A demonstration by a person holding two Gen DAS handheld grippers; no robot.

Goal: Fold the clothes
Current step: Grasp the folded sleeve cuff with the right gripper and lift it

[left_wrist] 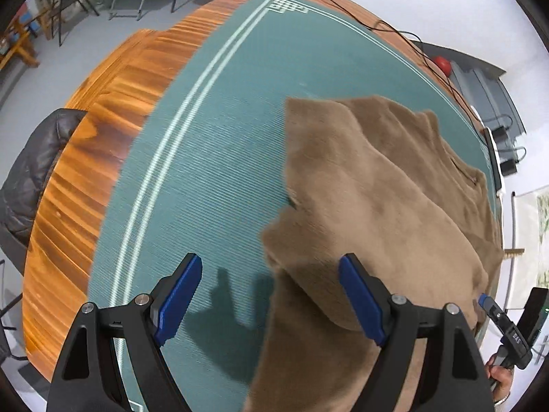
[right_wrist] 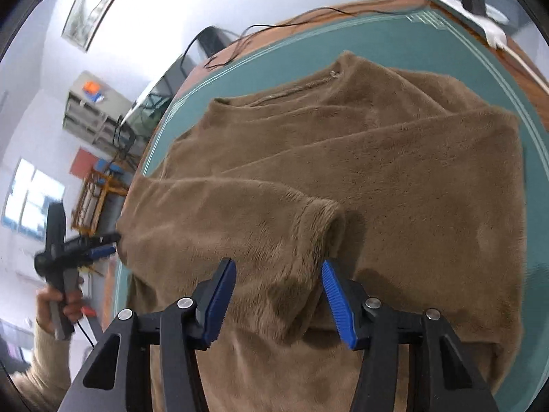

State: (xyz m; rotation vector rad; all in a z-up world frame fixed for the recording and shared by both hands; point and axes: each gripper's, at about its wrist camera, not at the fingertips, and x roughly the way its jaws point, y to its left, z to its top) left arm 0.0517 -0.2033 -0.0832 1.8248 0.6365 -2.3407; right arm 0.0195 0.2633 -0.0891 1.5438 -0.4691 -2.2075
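Note:
A brown fleece sweater [left_wrist: 377, 189] lies spread on a green mat [left_wrist: 223, 137], collar and zip [right_wrist: 308, 86] at the far side. One sleeve is folded across the body, its cuff [right_wrist: 322, 219] just ahead of my right gripper [right_wrist: 277, 267]. That gripper's blue pads stand apart over the sleeve, with fleece between them; no firm pinch shows. My left gripper [left_wrist: 271, 264] hangs open over the sweater's edge, one finger above bare mat and the other above fleece. In the right wrist view the left gripper [right_wrist: 103, 243] sits at the sweater's left edge, held by a hand [right_wrist: 65, 305].
The mat covers a round wooden table [left_wrist: 103, 137]. Black cables [left_wrist: 411, 41] trail along the far rim near a red object [left_wrist: 444, 63]. A white power strip [right_wrist: 494, 34] lies at the far right. A dark leather chair [left_wrist: 31, 171] stands beside the table.

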